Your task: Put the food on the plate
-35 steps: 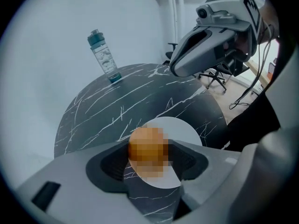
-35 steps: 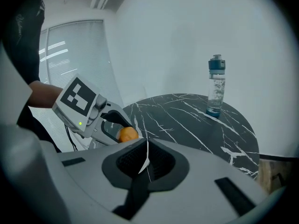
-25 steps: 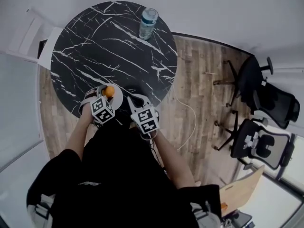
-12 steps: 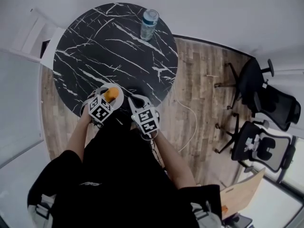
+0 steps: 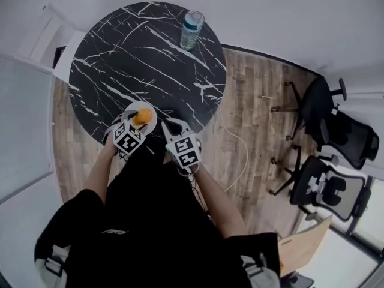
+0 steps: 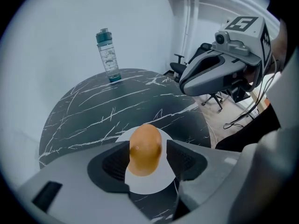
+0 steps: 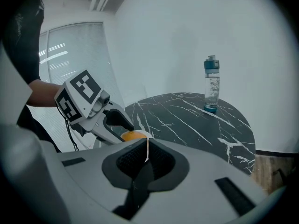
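Note:
An orange, egg-shaped food (image 6: 145,148) stands upright between the pads of my left gripper (image 6: 147,157), which is shut on it. Its lower end is just over the small white plate (image 6: 154,186). In the head view the food (image 5: 142,117) and plate (image 5: 151,108) lie at the near edge of the round black marble table (image 5: 132,53), with the left gripper (image 5: 135,125) over them. My right gripper (image 5: 172,126) hovers beside the plate, to its right. Its jaws (image 7: 147,160) are shut with nothing between them. From the right gripper view the left gripper (image 7: 93,108) and the food (image 7: 133,135) show ahead.
A clear water bottle with a teal cap (image 5: 191,29) stands at the table's far edge. Black office chairs (image 5: 336,119) stand on the wooden floor to the right. A thin cable (image 5: 240,155) trails on the floor near the table.
Both grippers, the food and the plate hold their places; only the head camera has shifted slightly.

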Action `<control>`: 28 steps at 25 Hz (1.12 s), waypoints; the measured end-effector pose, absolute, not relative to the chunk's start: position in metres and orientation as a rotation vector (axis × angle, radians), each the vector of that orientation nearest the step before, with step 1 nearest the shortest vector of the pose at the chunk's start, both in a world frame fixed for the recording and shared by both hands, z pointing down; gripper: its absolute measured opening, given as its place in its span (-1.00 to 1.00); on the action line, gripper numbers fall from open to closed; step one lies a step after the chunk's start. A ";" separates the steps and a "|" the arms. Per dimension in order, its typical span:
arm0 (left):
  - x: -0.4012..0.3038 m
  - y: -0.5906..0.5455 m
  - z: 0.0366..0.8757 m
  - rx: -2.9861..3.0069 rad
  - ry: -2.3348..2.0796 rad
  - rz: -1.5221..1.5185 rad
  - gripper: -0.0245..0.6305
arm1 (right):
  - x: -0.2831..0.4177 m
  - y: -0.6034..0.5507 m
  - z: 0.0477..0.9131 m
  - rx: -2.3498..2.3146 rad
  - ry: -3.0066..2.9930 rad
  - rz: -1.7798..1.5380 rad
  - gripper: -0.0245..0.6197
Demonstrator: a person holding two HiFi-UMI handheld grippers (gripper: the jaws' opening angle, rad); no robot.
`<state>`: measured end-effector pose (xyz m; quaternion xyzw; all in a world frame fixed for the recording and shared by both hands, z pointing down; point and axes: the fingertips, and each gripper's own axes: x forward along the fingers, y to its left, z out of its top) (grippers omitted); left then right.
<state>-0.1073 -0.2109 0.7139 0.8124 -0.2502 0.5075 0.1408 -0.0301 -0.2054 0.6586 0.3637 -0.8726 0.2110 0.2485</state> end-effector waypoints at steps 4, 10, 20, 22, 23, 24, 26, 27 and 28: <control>-0.107 -0.204 0.713 2.329 -0.773 1.450 -0.19 | -0.024 -0.196 0.659 0.967 -2.374 0.573 -0.91; -0.104 -0.197 0.712 2.296 -0.867 1.332 -0.19 | -0.017 -0.182 0.657 0.953 -2.372 0.566 -0.91; -0.102 -0.194 0.707 2.292 -1.001 1.305 -0.19 | -0.006 -0.164 0.645 0.925 -2.383 0.533 -0.91; -0.102 -0.193 0.701 2.286 -1.033 1.276 -0.19 | -0.006 -0.160 0.644 0.913 -2.387 0.529 -0.91; -0.103 -0.191 0.697 2.284 -1.048 1.260 -0.19 | -0.007 -0.158 0.642 0.905 -2.393 0.525 -0.91; -0.103 -0.190 0.694 2.281 -1.064 1.239 -0.19 | -0.008 -0.156 0.640 0.896 -2.401 0.519 -0.91; -0.104 -0.185 0.685 2.275 -1.093 1.180 -0.19 | -0.014 -0.152 0.634 0.875 -2.424 0.496 -0.91; -0.104 -0.182 0.680 2.267 -1.106 1.141 -0.19 | -0.017 -0.151 0.631 0.863 -2.437 0.482 -0.91; -0.103 -0.179 0.675 2.254 -1.119 1.097 -0.19 | -0.020 -0.151 0.627 0.853 -2.451 0.467 -0.91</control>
